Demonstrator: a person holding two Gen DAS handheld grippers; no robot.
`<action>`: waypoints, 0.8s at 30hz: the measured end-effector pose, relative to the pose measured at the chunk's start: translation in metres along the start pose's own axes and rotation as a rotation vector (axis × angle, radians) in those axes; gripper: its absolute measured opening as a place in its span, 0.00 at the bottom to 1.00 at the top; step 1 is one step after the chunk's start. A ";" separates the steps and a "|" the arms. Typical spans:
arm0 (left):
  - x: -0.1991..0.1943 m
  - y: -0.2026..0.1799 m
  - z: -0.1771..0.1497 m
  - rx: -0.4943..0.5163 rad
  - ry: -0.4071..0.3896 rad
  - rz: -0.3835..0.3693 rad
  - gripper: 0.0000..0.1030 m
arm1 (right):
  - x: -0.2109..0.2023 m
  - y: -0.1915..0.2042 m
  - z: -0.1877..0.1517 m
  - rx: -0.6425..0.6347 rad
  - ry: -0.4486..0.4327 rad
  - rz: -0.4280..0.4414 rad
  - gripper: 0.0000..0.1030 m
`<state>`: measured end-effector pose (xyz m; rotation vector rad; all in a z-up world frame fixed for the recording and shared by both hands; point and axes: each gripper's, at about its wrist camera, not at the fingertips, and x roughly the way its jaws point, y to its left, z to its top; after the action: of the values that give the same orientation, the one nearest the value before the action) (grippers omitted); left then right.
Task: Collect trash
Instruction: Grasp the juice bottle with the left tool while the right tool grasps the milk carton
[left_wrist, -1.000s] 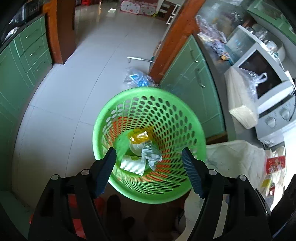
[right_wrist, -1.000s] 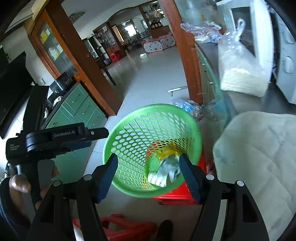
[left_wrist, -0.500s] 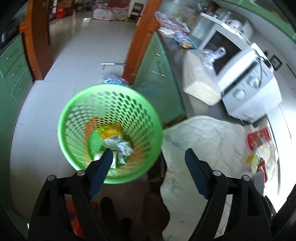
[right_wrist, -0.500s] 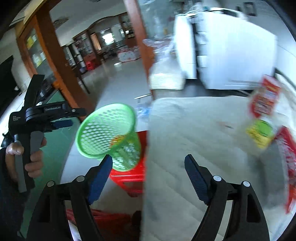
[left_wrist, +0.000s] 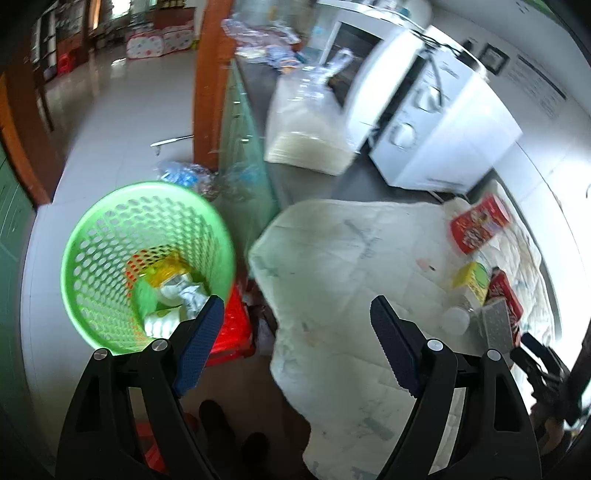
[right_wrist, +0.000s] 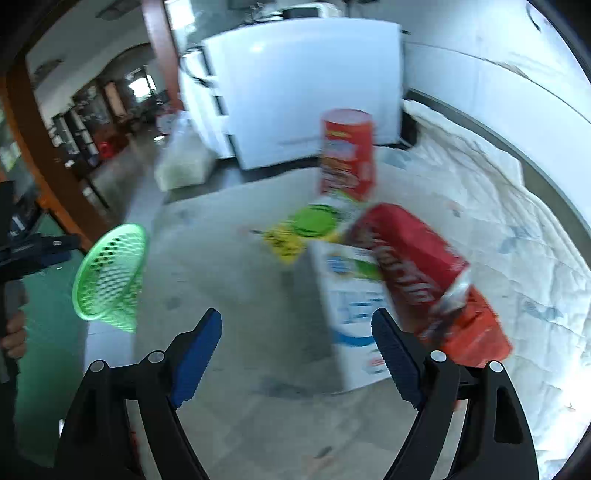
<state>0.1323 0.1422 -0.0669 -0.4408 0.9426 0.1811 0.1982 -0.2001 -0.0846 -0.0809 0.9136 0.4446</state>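
Note:
A green mesh basket (left_wrist: 88, 236) stands on the floor by the counter with wrappers (left_wrist: 177, 291) inside; it also shows in the right wrist view (right_wrist: 110, 273). My left gripper (left_wrist: 297, 325) is open and empty above the counter's edge. My right gripper (right_wrist: 295, 332) is open and empty over the white cloth (right_wrist: 498, 229), just left of a white and blue carton (right_wrist: 351, 295). A red wrapper (right_wrist: 417, 269), a red canister (right_wrist: 345, 155) and a yellow-green packet (right_wrist: 299, 229) lie behind it. The same trash shows at the right of the left wrist view (left_wrist: 476, 229).
A white microwave (left_wrist: 424, 122) and a bagged stack of white sheets (left_wrist: 306, 129) stand at the counter's back. A red stool (left_wrist: 232, 328) sits under the basket. Green cabinets (left_wrist: 240, 122) line the tiled floor (left_wrist: 122, 110).
Both grippers have swung right, away from the basket and toward the counter. The right gripper now faces the trash on the cloth. Both stay open and empty.

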 end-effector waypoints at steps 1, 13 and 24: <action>0.001 -0.006 0.000 0.013 0.001 -0.004 0.78 | 0.003 -0.005 0.001 0.004 0.010 0.000 0.78; 0.025 -0.105 0.007 0.239 0.028 -0.053 0.78 | 0.040 -0.043 0.002 0.085 0.102 0.066 0.78; 0.055 -0.170 0.006 0.378 0.074 -0.074 0.78 | 0.043 -0.056 0.004 0.083 0.111 0.086 0.84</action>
<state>0.2259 -0.0098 -0.0603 -0.1332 1.0055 -0.0818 0.2464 -0.2354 -0.1227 0.0094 1.0463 0.4853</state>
